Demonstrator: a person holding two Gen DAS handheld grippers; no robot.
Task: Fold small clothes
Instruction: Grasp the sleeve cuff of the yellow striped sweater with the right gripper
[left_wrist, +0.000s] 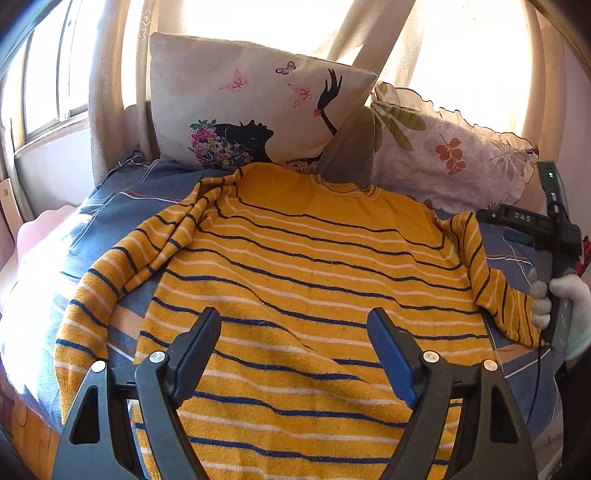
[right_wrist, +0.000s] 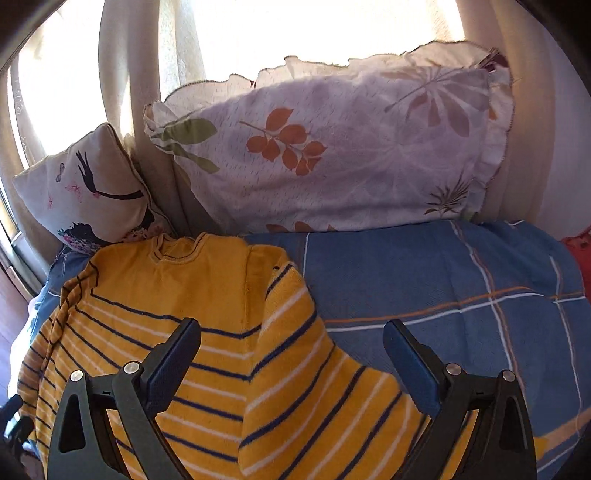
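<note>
A small yellow sweater (left_wrist: 314, 258) with blue and white stripes lies flat, face down, on the blue checked bedspread (left_wrist: 122, 206), collar toward the pillows. Its left sleeve (left_wrist: 110, 280) is bunched beside the body and its right sleeve (right_wrist: 303, 369) hangs along the right side. My left gripper (left_wrist: 295, 332) is open and empty, just above the sweater's lower middle. My right gripper (right_wrist: 291, 343) is open and empty, above the right sleeve and shoulder. The right gripper's body also shows at the right edge of the left wrist view (left_wrist: 550, 251), held by a gloved hand.
A beige cushion (left_wrist: 251, 107) with a woman's silhouette and butterflies leans at the head of the bed. A white leaf-print pillow (right_wrist: 332, 155) lies beside it. Curtains and a bright window stand behind. Bare bedspread (right_wrist: 461, 295) lies right of the sweater.
</note>
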